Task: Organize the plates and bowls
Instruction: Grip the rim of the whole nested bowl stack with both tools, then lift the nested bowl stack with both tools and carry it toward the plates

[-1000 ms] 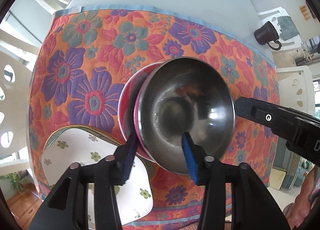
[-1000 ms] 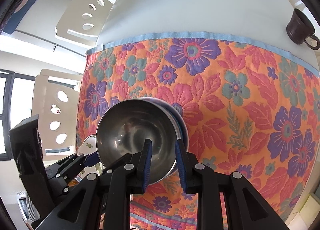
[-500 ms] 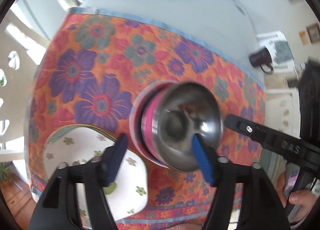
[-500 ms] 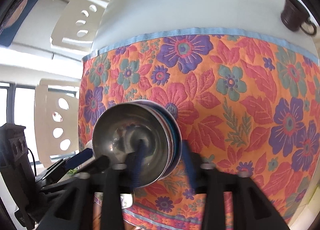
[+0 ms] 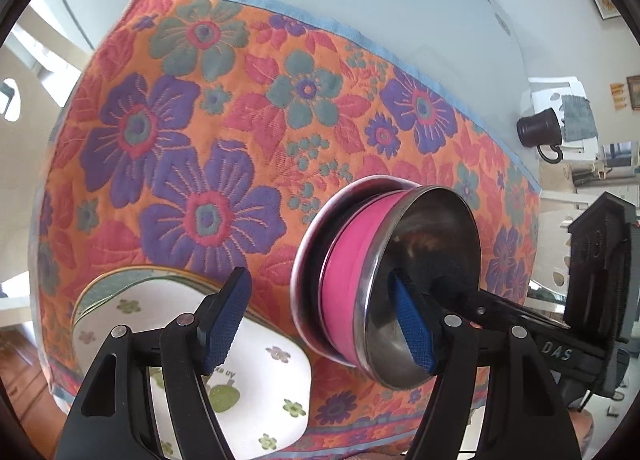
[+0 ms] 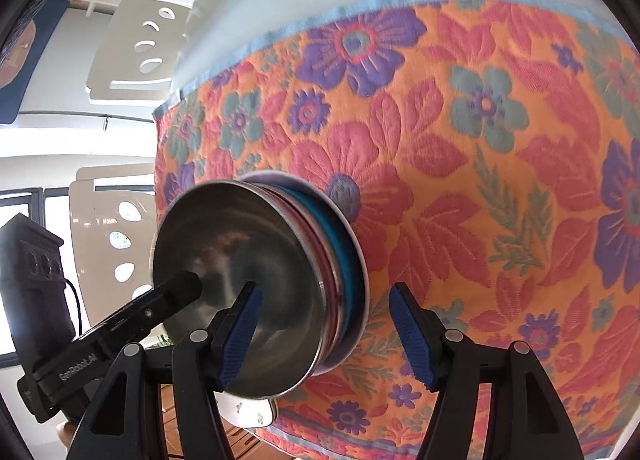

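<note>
A steel bowl (image 5: pixel 432 260) sits on top of a nested stack with a pink bowl (image 5: pixel 352 260) and a pale outer bowl (image 5: pixel 308 260) on the floral cloth. My left gripper (image 5: pixel 324 320) is open, its fingers straddling the stack's near rim. In the right wrist view the same steel bowl (image 6: pixel 256 284) tops red and teal bowls (image 6: pixel 344 260). My right gripper (image 6: pixel 324 324) is open around the stack's near edge. A pile of white flowered plates (image 5: pixel 260 372) lies left of the bowls.
The floral cloth (image 5: pixel 180 132) covers the near part of a white table (image 5: pixel 380 0). A dark mug (image 5: pixel 538 128) stands at the table's right edge. White chairs (image 6: pixel 136 44) stand beyond the far left side. The cloth's front edge is close to both grippers.
Both grippers have opened and let go of the steel bowl, which now rests in the stack. Both have drawn back a little and tilted lower.
</note>
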Tool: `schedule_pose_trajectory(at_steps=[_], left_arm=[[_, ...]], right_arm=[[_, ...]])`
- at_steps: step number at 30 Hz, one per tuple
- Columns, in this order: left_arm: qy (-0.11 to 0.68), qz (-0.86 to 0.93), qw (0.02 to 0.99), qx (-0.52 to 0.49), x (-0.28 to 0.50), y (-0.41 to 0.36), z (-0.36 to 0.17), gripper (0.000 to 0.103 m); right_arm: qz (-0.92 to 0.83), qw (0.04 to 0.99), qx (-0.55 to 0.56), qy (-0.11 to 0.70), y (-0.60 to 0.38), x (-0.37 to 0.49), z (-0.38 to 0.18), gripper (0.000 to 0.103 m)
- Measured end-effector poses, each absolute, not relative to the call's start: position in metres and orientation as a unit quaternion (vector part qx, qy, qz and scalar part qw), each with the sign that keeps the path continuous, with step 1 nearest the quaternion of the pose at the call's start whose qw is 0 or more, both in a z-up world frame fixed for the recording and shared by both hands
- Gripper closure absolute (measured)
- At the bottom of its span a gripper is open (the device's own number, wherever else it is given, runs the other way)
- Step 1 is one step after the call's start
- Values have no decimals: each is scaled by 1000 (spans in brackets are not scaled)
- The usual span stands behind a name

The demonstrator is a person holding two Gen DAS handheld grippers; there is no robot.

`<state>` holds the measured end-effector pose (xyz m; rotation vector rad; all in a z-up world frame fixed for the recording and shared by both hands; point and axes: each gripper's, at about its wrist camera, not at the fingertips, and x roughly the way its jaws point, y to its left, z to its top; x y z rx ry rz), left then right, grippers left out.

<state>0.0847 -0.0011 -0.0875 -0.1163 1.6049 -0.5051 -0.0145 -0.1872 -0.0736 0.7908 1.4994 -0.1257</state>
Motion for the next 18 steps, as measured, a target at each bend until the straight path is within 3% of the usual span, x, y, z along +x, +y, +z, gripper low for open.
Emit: schedule_pose_trajectory(at_steps=[3,6,13,16,18], left_arm=[[715,-229,658,-54,87,-5,-97,42],[726,-242,641,-57,86,-10,-109,59],[728,-258,631,-62,84,-15,-123,65],[725,-264,634,-56,84,-16,-124,67],[721,-267,637,-51,84,-15,-122,68]], right_arm=[[-52,656,360,661,-188,-15,-85,39],[-46,653,367,661,-190,-13,-94,39],[-36,651,386,653,-198,-9,-111,40],[-11,651,412,638,-199,-9,-116,52],[-10,657,400,640,-196,-8,-114,52]])
